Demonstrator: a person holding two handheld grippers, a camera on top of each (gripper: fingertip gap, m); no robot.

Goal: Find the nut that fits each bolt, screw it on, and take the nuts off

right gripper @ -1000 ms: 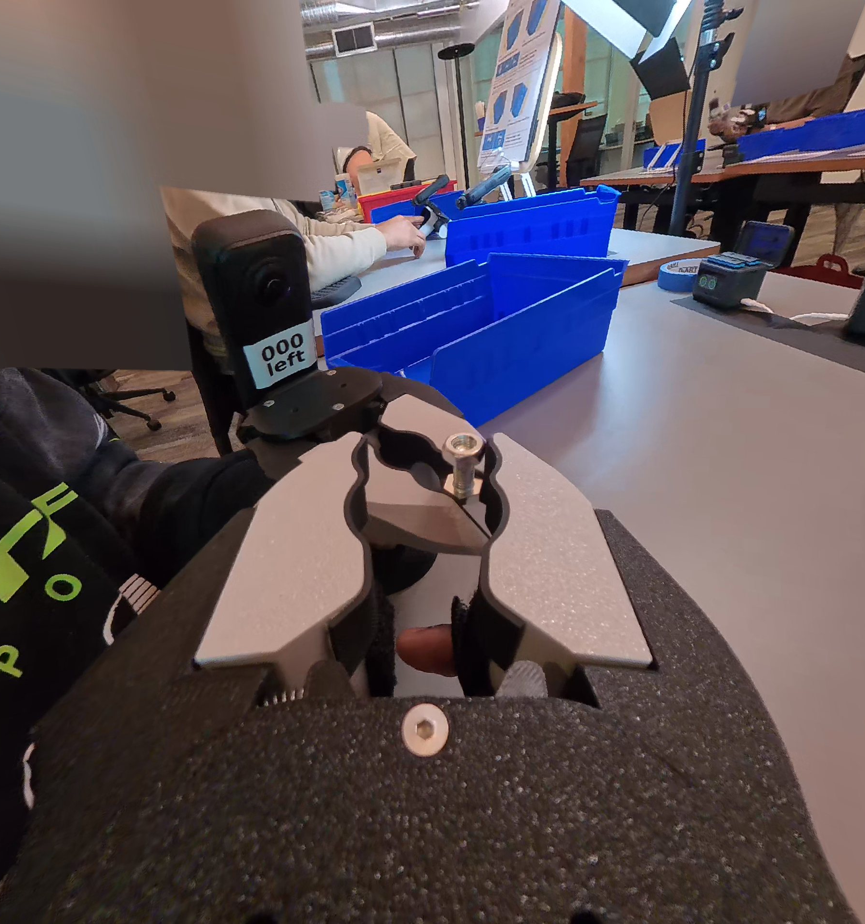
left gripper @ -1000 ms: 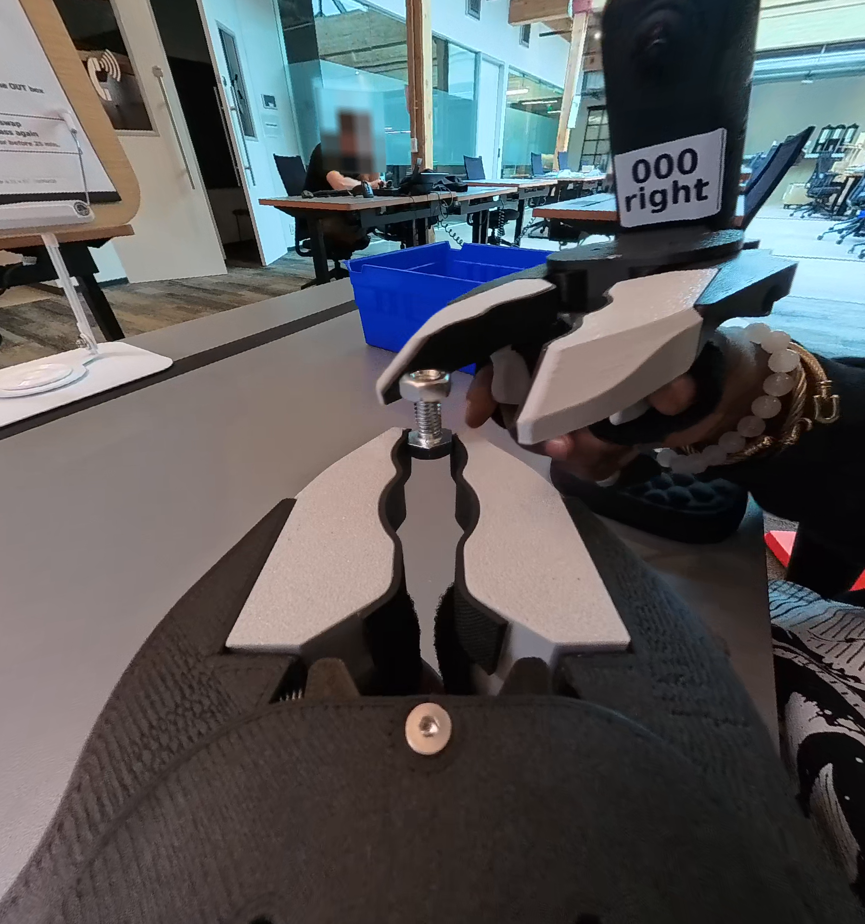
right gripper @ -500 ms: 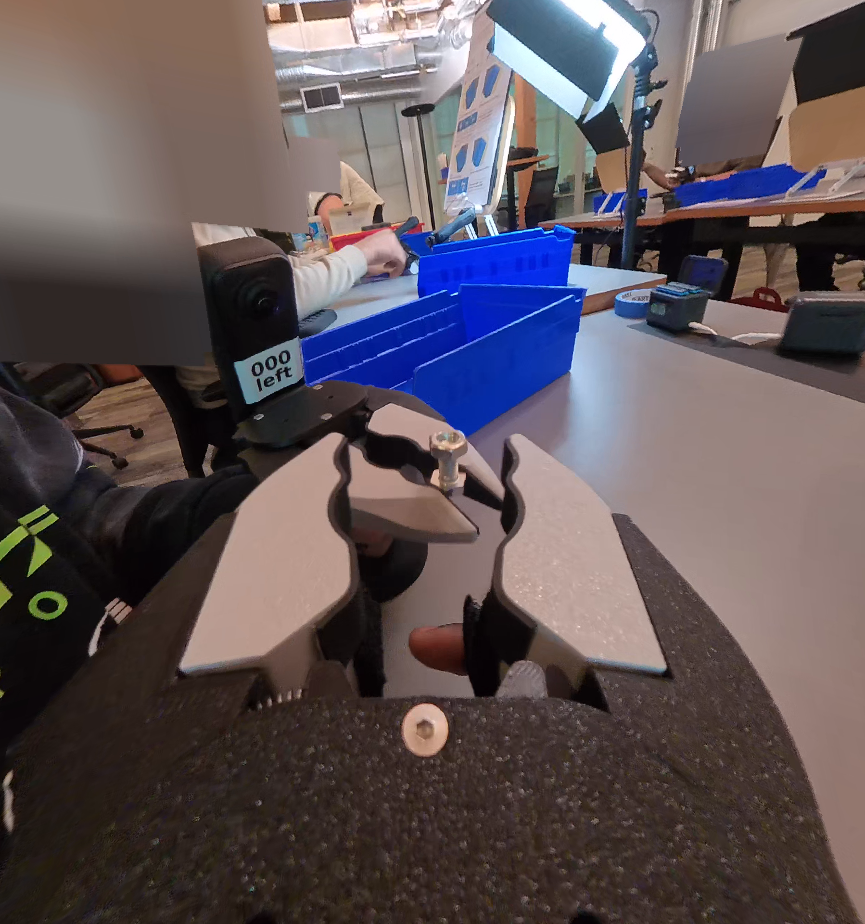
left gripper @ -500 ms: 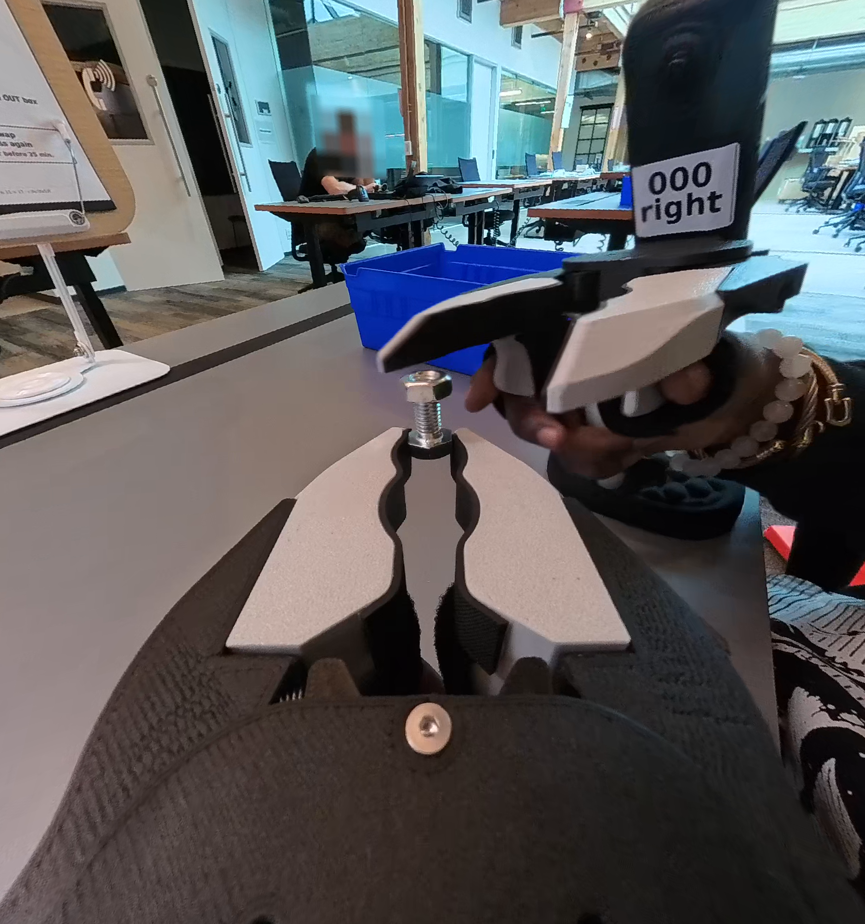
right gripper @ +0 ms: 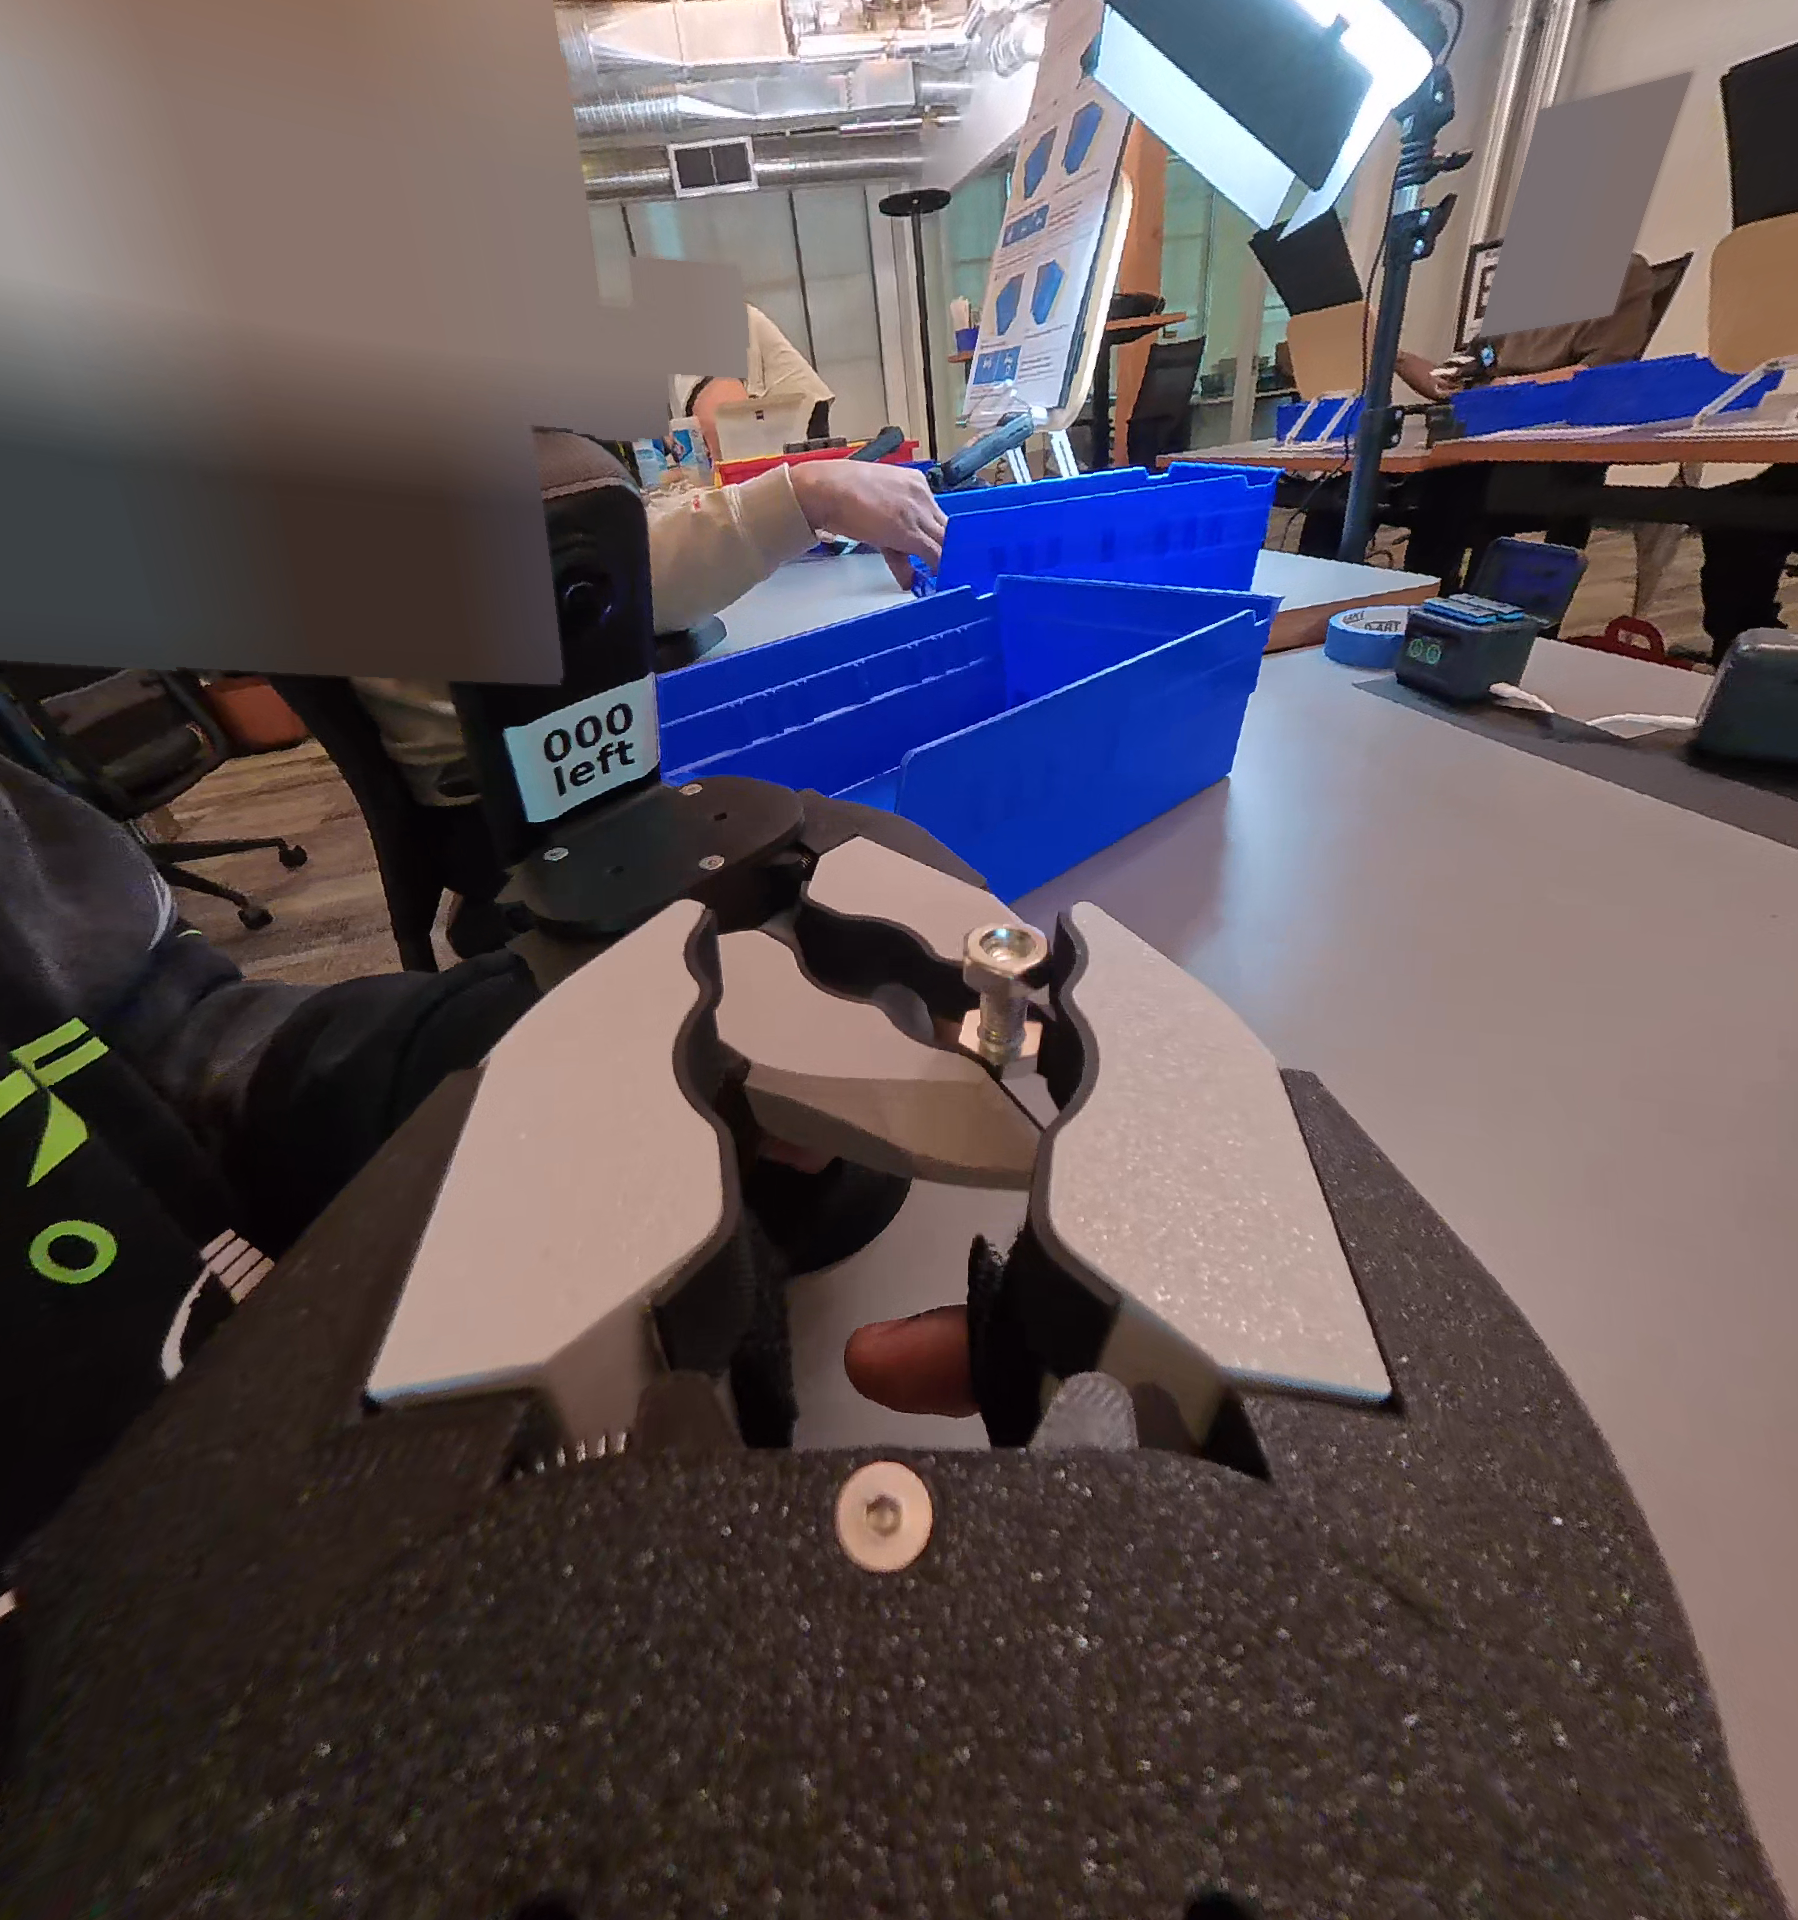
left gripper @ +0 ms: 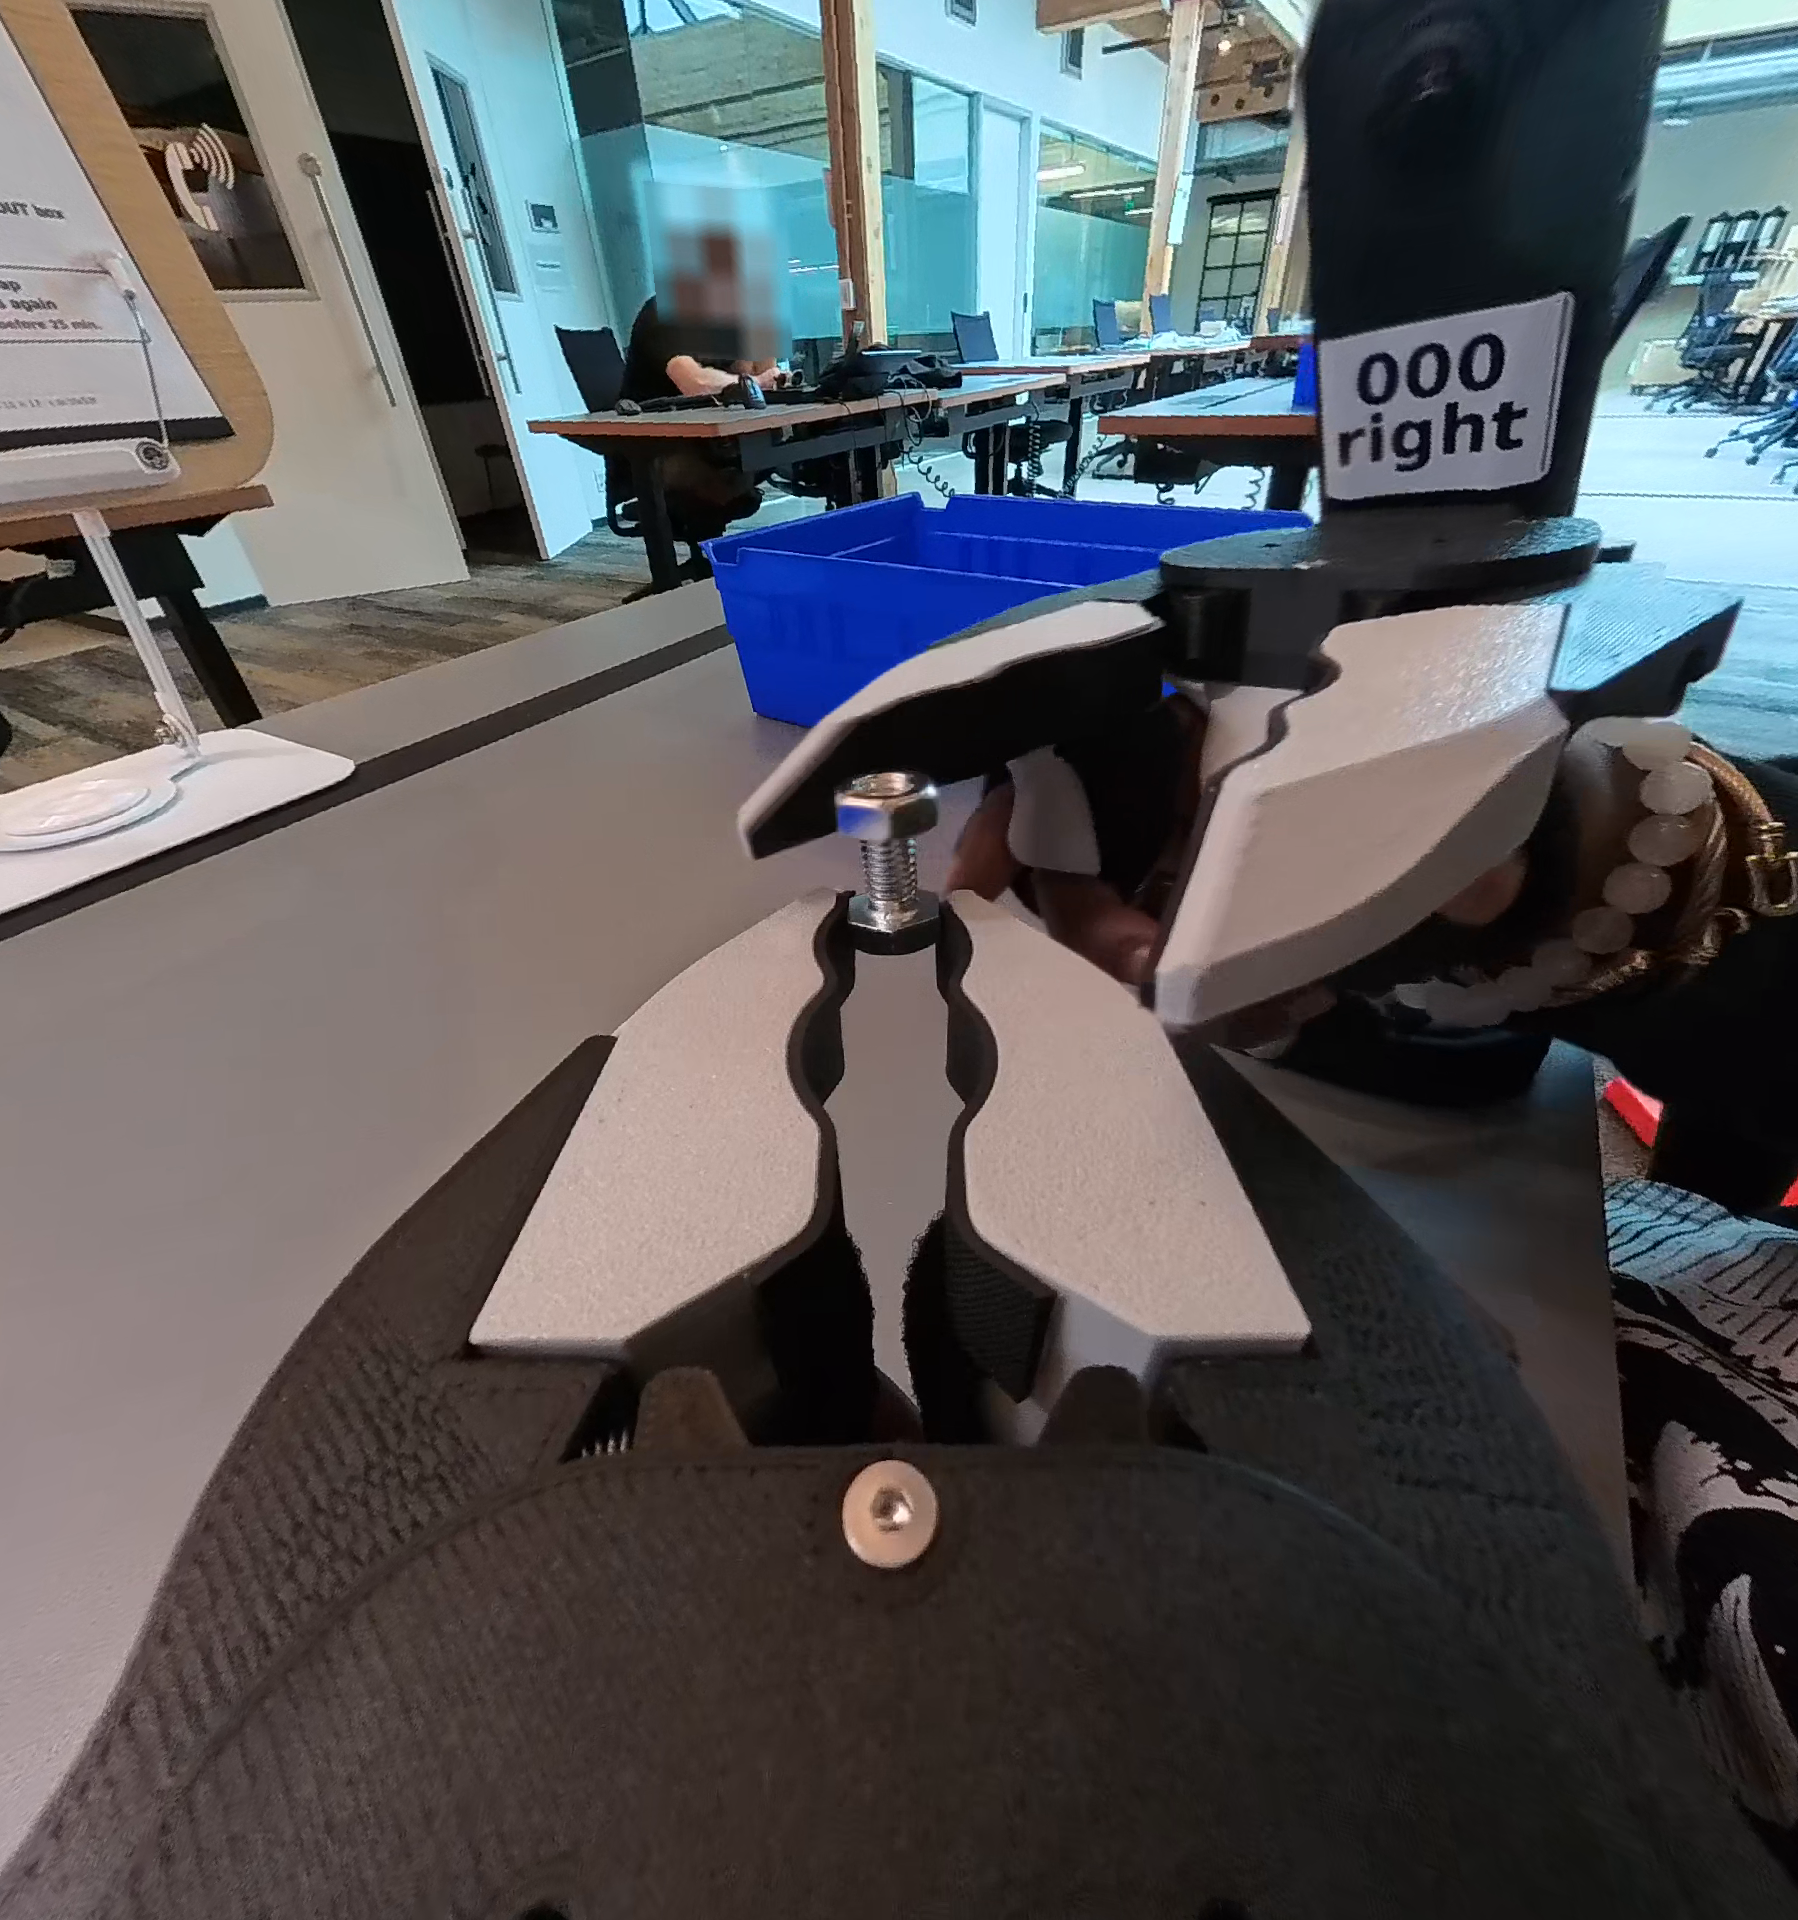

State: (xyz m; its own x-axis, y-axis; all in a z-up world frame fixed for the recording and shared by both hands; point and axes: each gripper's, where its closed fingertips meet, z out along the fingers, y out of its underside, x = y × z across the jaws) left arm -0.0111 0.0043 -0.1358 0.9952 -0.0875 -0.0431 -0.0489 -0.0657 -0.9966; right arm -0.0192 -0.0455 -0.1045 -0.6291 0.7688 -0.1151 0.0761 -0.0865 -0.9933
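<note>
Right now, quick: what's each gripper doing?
Left gripper: fingers closed on the bolt by its head, threads up, nut on top.
Right gripper: open, fingers either side of the nut, not clamping it.

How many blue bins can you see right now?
3. One divided blue bin sits on the grey table behind the jaws; a second stands farther back; a third is on the far desk. Others may be hidden.

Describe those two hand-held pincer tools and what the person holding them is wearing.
Each tool, the left gripper and the right gripper, has two flat pale-grey fingers with wavy black inner edges on a rough black body with a silver screw. A black camera post with a white label stands on each. The person wears black sleeves, a white bead bracelet and a gold one.
</note>
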